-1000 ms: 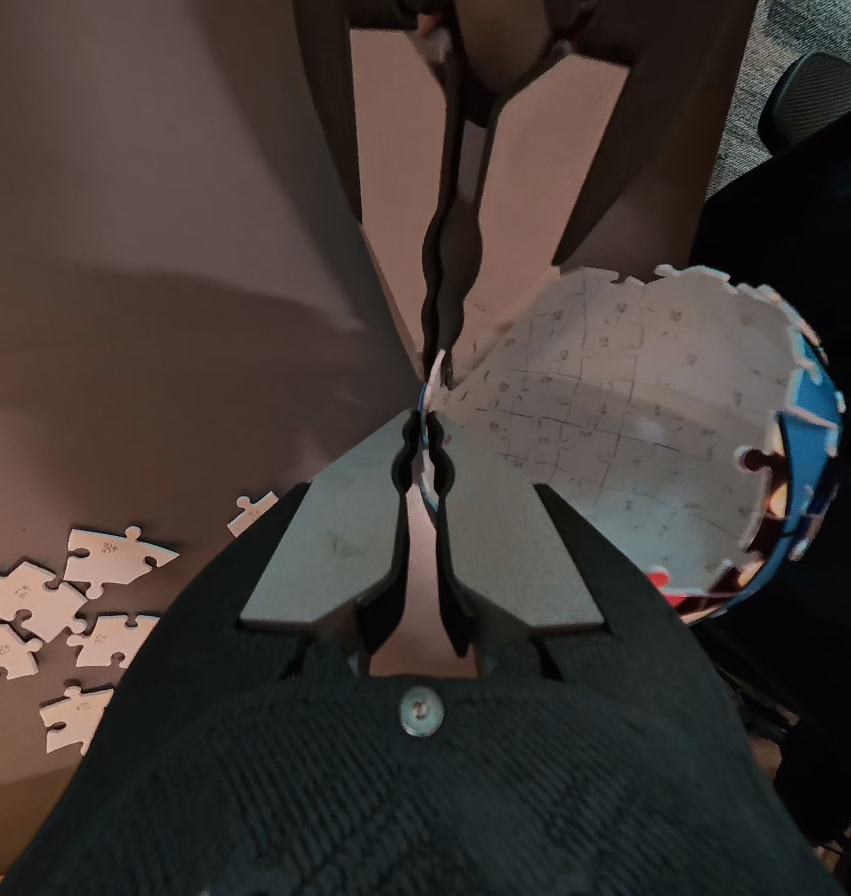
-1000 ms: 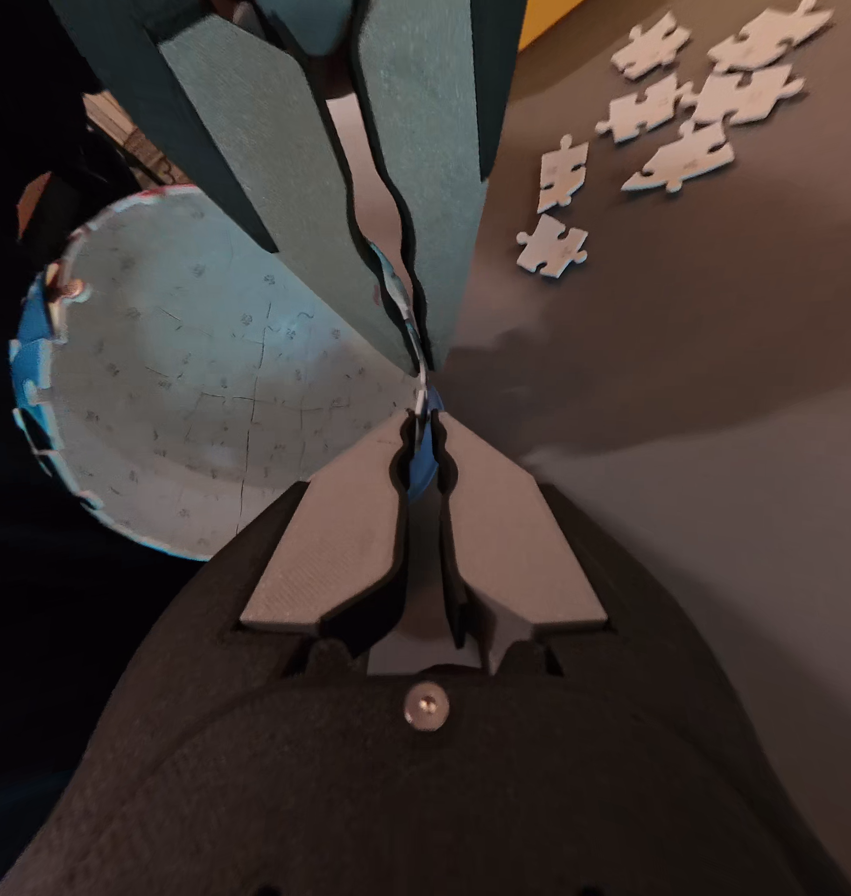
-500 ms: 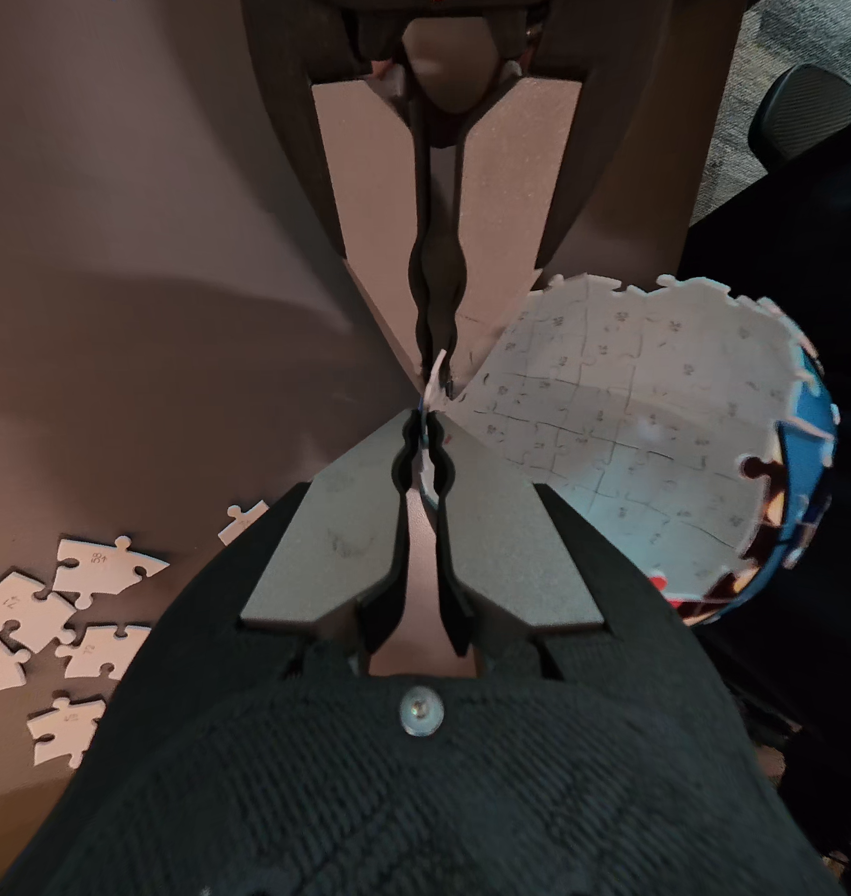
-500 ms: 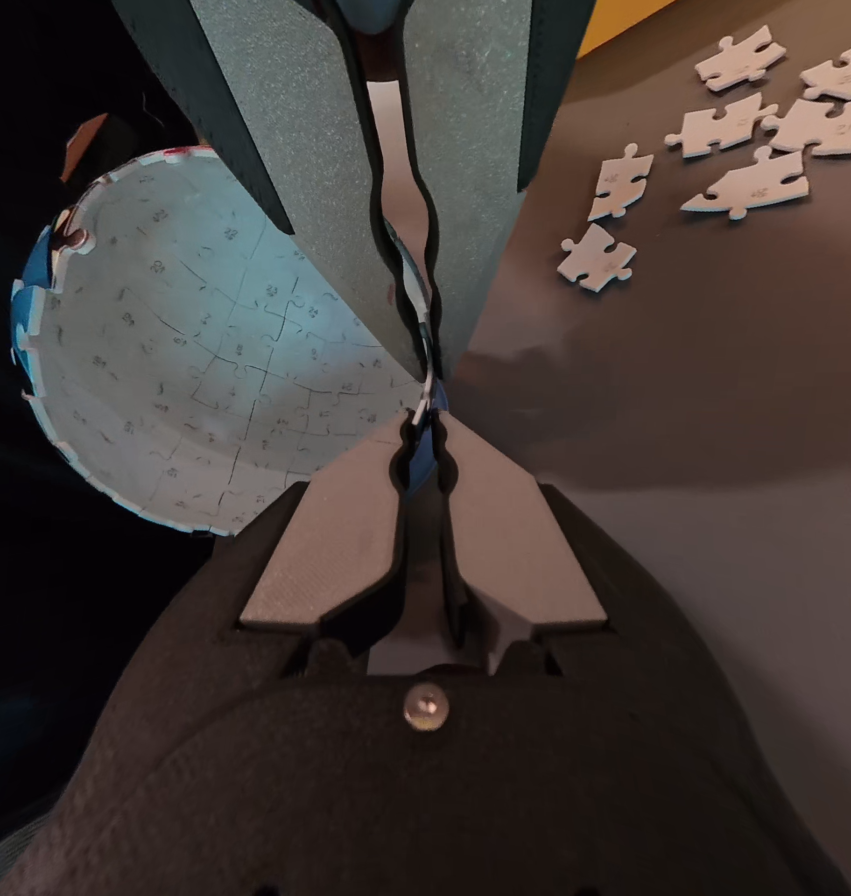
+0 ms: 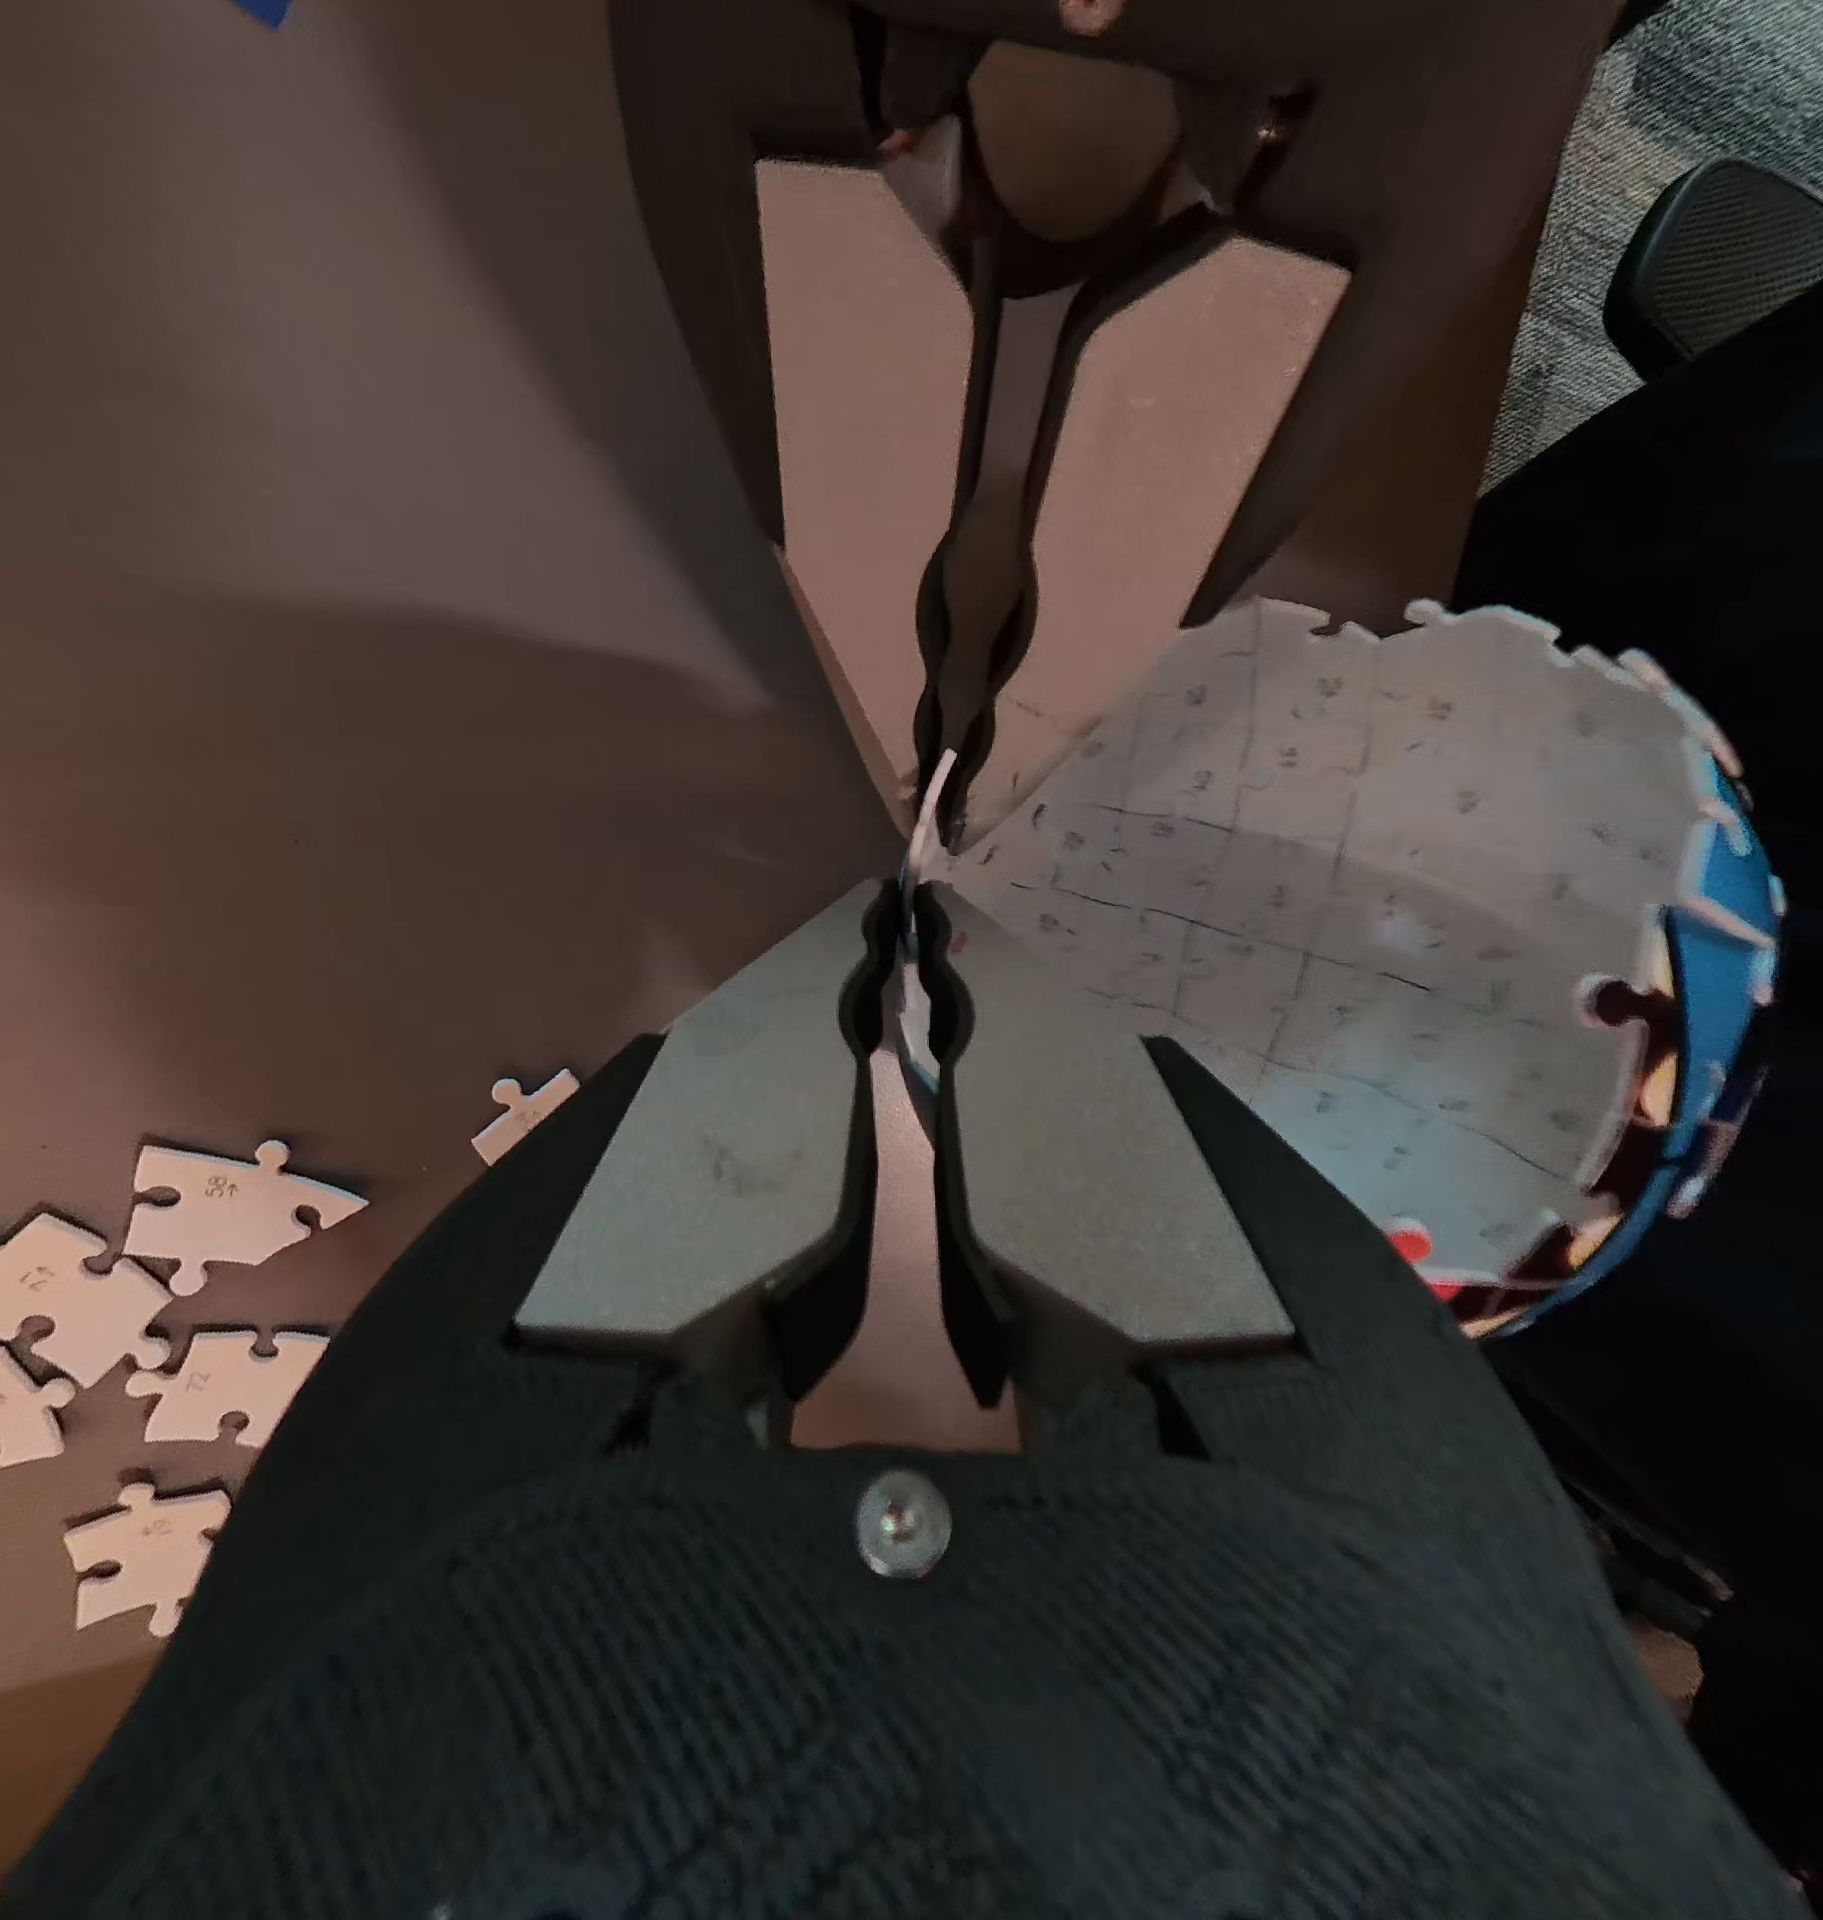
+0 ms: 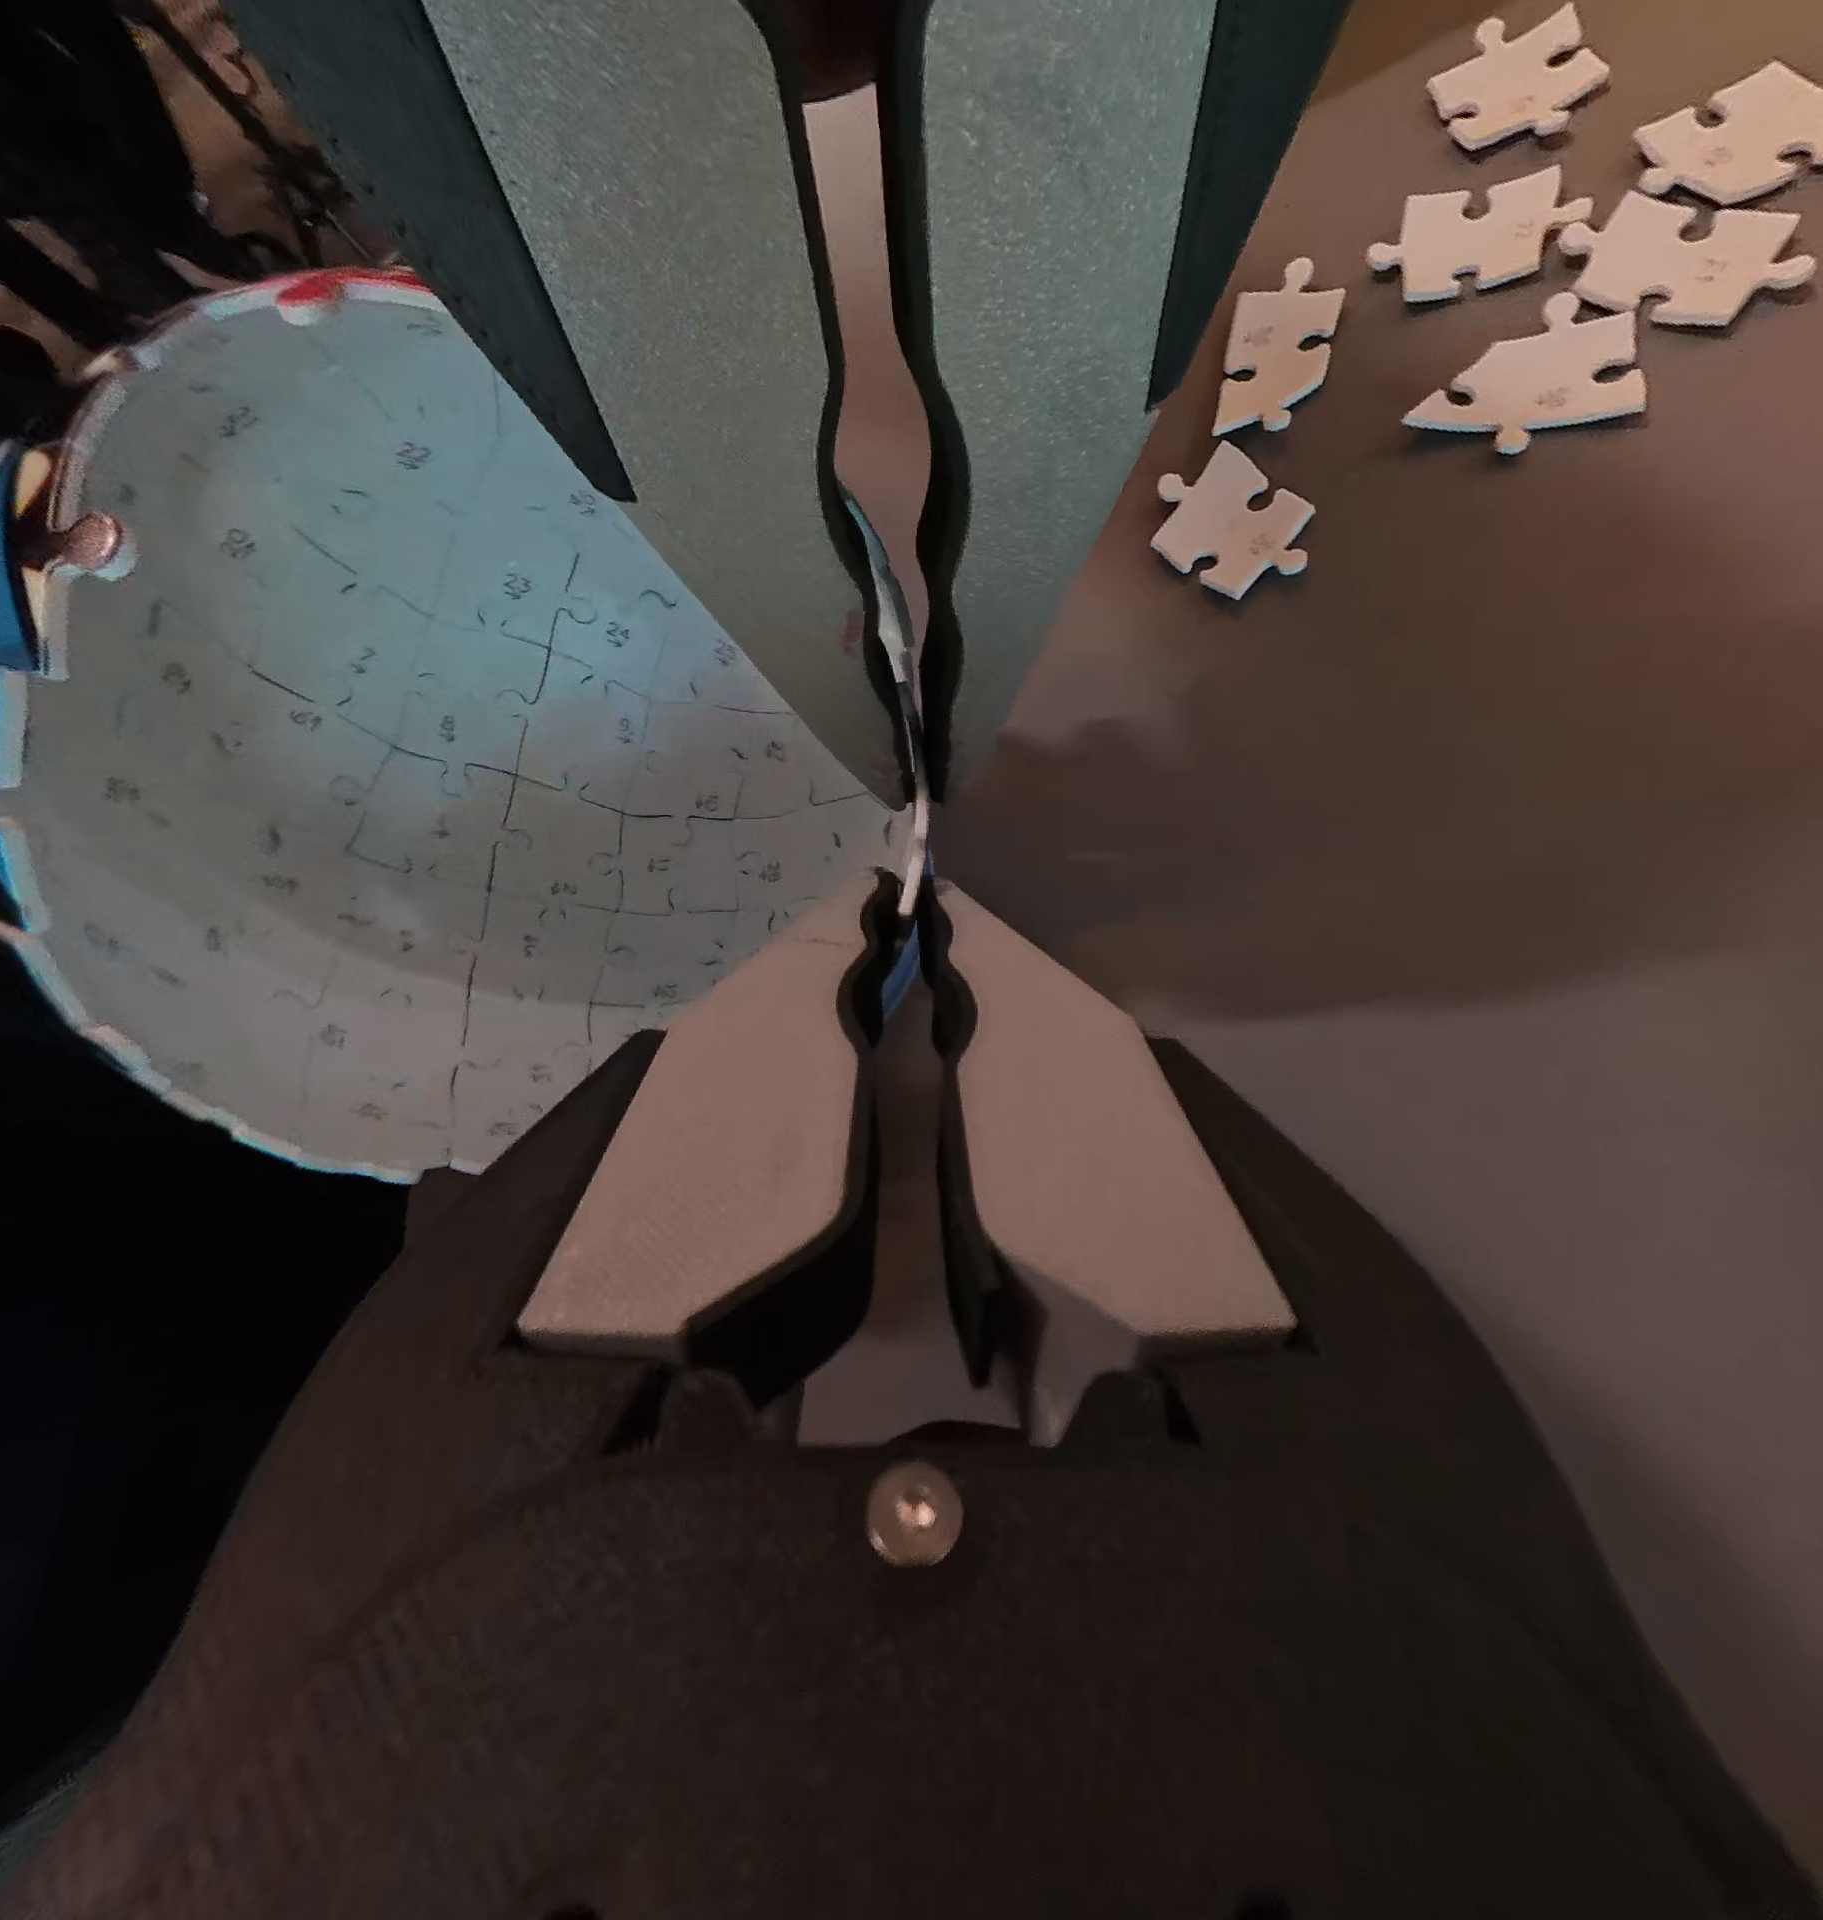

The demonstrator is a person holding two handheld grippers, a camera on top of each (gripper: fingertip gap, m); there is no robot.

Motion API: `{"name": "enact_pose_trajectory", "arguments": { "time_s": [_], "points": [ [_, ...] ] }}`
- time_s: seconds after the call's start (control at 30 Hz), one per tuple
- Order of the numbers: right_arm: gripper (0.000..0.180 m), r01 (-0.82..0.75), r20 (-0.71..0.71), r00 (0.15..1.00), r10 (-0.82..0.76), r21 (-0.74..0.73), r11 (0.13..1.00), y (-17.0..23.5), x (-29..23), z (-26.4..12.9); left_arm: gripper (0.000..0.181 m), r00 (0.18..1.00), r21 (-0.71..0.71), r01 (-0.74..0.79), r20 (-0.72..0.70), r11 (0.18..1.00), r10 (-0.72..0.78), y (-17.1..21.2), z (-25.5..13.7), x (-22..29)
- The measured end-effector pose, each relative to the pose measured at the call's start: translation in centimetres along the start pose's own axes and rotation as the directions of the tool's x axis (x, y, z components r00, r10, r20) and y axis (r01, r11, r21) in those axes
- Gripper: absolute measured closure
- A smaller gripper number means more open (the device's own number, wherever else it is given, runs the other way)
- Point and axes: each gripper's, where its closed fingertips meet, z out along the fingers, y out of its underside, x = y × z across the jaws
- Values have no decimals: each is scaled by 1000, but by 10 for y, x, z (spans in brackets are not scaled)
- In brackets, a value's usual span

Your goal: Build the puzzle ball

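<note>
Open brown tabletop (image 5: 263, 520) beyond the scattered white loose puzzle pieces (image 5: 138, 1309); blocked opposite by half-built blue-and-white puzzle ball shell (image 5: 1406, 935).

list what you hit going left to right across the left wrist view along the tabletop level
loose puzzle pieces → left tool, shut on the bowl's rim, tip to tip with the right tool → half-built puzzle ball, open white inside facing the camera → its blue outer shell
</note>
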Motion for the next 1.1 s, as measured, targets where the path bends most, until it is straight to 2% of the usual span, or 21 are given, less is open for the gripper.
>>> {"name": "enact_pose_trajectory", "arguments": {
  "time_s": [0.13,0.67,0.87,1.1],
  "points": [
    [180,-21,-30,999,21,-11,1000,0,1,0,180,1000,-5,-8,8,1000,8,0,-1,0],
    [180,-110,-8,994,110,0,994,-3,2,0,180,1000,-7,2,8,1000,-2,0,-1,-2],
    [166,-137,14,991,137,85,987,-17,9,-20,180,1000,-6,11,-17,1000,-11,1,0,-1],
    [166,-137,43,990,136,23,990,-9,4,-9,180,999,-9,14,-28,1000,-15,2,1,-1]
  ]
}}
